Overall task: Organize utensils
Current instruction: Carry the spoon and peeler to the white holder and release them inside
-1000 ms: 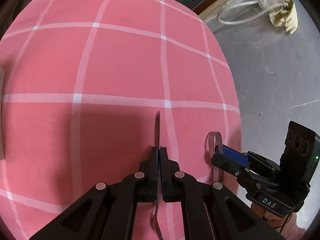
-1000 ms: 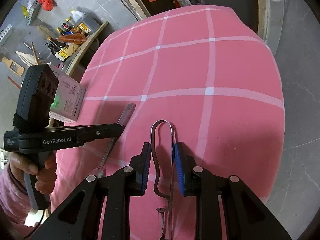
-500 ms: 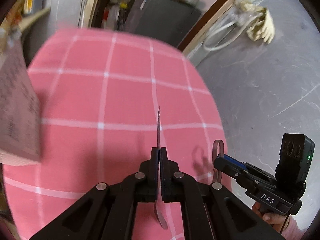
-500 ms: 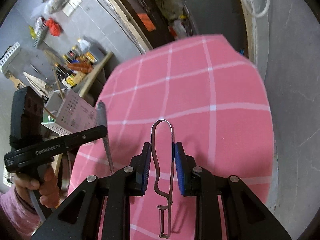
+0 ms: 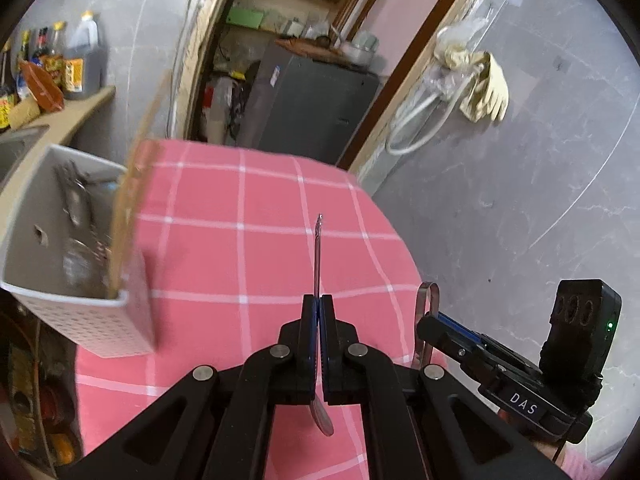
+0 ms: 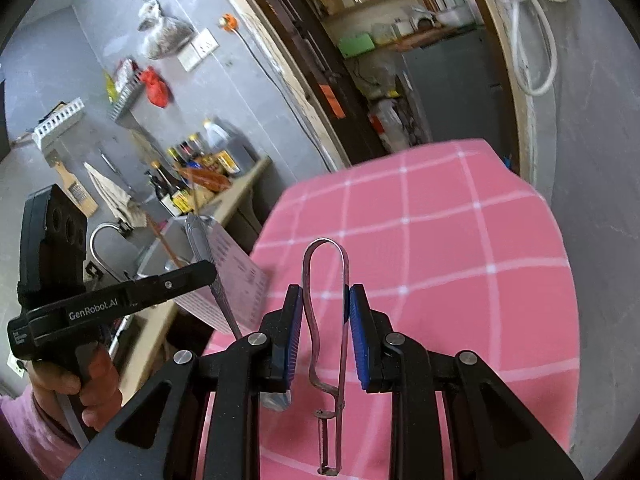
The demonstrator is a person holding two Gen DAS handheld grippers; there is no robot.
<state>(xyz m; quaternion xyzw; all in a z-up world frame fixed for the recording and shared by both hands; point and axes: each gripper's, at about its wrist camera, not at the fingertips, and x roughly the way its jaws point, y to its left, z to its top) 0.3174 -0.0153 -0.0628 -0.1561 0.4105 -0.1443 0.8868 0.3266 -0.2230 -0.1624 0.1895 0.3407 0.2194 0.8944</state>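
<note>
My left gripper [image 5: 319, 308] is shut on a thin metal spoon [image 5: 317, 256], seen edge-on, handle pointing away and bowl hanging below the jaws. It hangs above the pink checked tablecloth [image 5: 240, 260]. My right gripper [image 6: 325, 300] is shut on a wire-handled metal peeler [image 6: 343, 360], pads pressing both sides of its loop, blade end down. Each wrist view shows the other tool: the right gripper [image 5: 430, 320] with the peeler loop [image 5: 428, 292], and the left gripper [image 6: 208, 270] with the spoon [image 6: 196, 236]. A white perforated utensil holder [image 5: 80, 260] stands at the table's left edge.
Several metal utensils stand inside the holder [image 6: 232, 276]. A counter with bottles [image 5: 64, 76] and a sink with a tap [image 6: 100, 240] lie beyond the table on the left. Grey floor [image 5: 520, 200] lies to the right. A dark cabinet [image 5: 312, 108] stands behind.
Both grippers have risen and tipped upward, still holding the spoon and peeler. The table now looks smaller and farther, and the white holder has come into the left wrist view.
</note>
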